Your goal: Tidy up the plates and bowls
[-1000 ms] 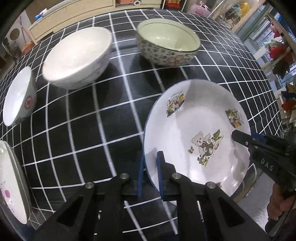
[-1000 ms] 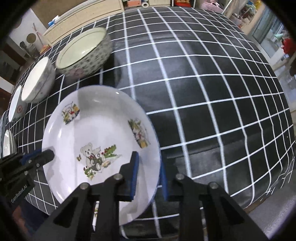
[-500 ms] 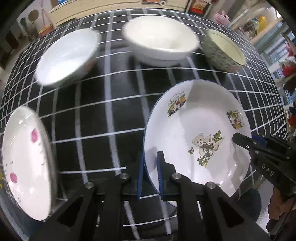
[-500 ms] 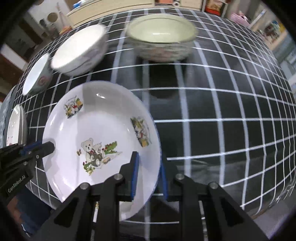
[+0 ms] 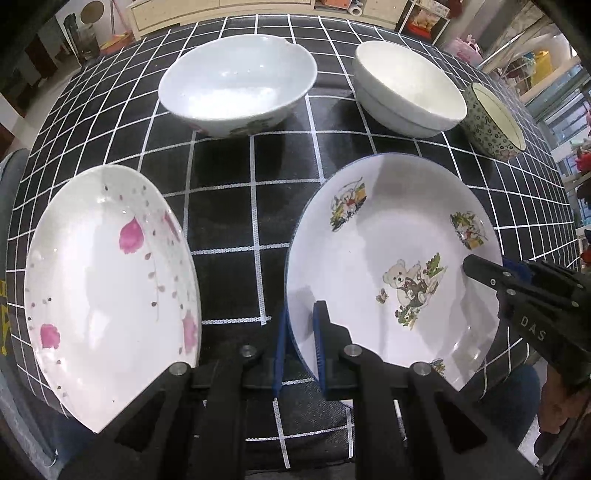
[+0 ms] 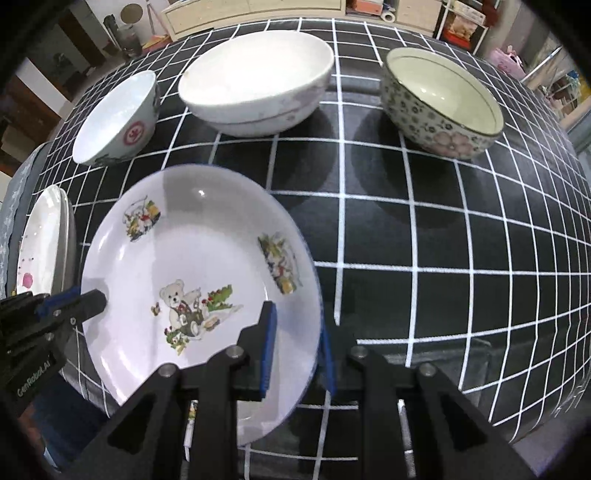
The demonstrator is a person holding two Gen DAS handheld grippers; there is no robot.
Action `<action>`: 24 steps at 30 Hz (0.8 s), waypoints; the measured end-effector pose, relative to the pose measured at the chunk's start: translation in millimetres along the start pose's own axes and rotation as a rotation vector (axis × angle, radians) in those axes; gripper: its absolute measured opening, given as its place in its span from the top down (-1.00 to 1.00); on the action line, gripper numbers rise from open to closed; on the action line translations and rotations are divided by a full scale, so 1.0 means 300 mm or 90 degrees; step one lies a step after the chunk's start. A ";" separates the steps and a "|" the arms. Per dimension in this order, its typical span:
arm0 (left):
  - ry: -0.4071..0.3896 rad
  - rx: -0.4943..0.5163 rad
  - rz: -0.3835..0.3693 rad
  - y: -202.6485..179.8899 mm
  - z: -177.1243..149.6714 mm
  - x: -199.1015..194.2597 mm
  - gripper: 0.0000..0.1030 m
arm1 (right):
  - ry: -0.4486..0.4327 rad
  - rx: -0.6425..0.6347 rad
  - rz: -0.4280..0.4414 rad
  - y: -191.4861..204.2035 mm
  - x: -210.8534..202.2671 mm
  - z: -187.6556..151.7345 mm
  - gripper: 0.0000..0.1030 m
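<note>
Both grippers hold one white bear-print plate [image 5: 391,258], also in the right wrist view [image 6: 199,277], above the checked table. My left gripper [image 5: 301,347] is shut on its left rim; my right gripper [image 6: 295,347] is shut on its right rim. A white plate with pink flowers [image 5: 107,280] lies to the left and shows in the right wrist view [image 6: 40,243]. Three bowls stand behind: a white bowl with a red mark [image 6: 118,118], a wide plain white bowl [image 6: 255,81] and a flower-patterned bowl [image 6: 439,103].
The black tablecloth with white grid [image 6: 424,236] covers the table, with its near edge just below the grippers. A wooden cabinet [image 5: 221,11] and shelves with clutter stand beyond the far side.
Both grippers have carried the bear plate to the left. The pink-flower plate has come into full view beside it, and the bowls have shifted right in the views.
</note>
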State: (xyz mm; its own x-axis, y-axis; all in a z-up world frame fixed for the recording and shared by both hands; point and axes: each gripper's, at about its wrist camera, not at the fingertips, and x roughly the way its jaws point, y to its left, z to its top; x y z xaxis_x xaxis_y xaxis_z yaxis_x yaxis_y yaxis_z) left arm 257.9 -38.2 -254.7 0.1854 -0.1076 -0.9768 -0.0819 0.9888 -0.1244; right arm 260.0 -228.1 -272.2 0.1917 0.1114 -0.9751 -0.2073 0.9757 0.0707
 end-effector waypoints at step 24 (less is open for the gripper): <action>-0.008 -0.007 -0.012 0.023 -0.003 -0.040 0.75 | -0.021 0.044 -0.014 0.117 -0.080 0.112 0.46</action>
State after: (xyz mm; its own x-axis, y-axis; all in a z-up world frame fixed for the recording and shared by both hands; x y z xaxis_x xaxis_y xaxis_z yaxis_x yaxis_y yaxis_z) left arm 254.2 -30.1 -244.0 0.1985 -0.1242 -0.9722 -0.0896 0.9855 -0.1442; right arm 280.4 -190.2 -239.1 0.2272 0.0945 -0.9692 -0.1365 0.9885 0.0644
